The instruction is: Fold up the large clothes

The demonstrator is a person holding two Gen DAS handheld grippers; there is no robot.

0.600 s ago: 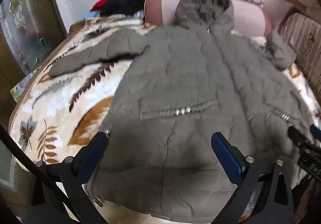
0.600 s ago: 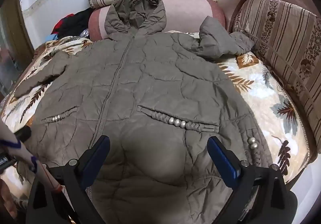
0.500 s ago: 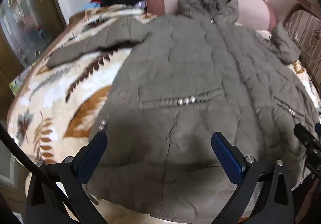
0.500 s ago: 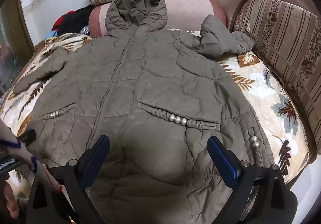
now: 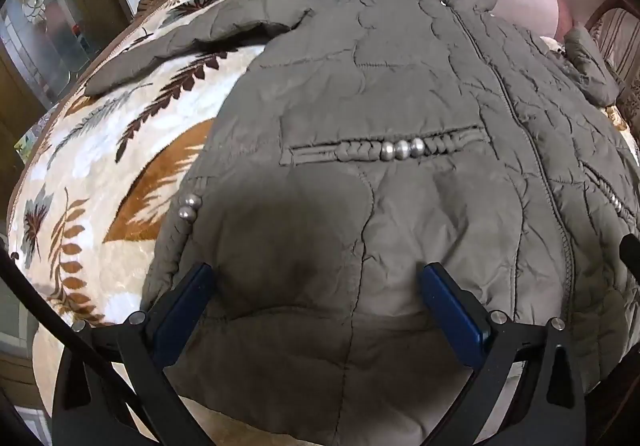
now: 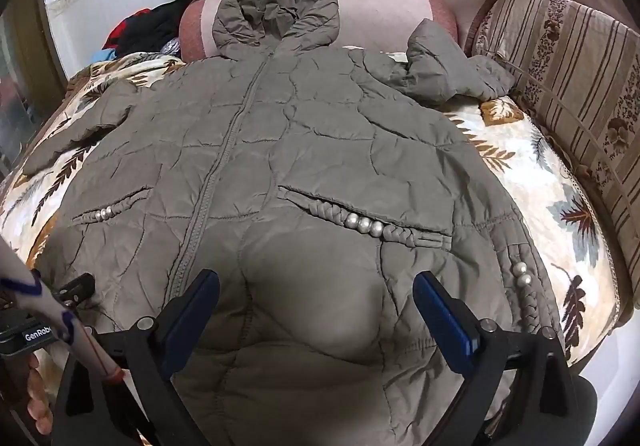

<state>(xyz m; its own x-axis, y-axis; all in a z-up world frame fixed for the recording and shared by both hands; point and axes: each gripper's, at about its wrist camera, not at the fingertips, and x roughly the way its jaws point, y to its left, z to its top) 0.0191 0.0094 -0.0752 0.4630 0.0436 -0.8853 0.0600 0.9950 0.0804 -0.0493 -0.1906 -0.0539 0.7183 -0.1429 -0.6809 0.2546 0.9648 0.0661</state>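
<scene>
Holding both grippers spread wide, you grip nothing: the left gripper sits low in its frame over the coat's hem, and the right gripper sits likewise at the bottom centre of its view. Between each pair of blue pads lies only quilted fabric. Your coat is spread front-up across the leaf-print blanket, hood at the top centre against the pink bolster. One sleeve stretches to the upper left; the other sleeve is bunched at the upper right by the striped cushion.
</scene>
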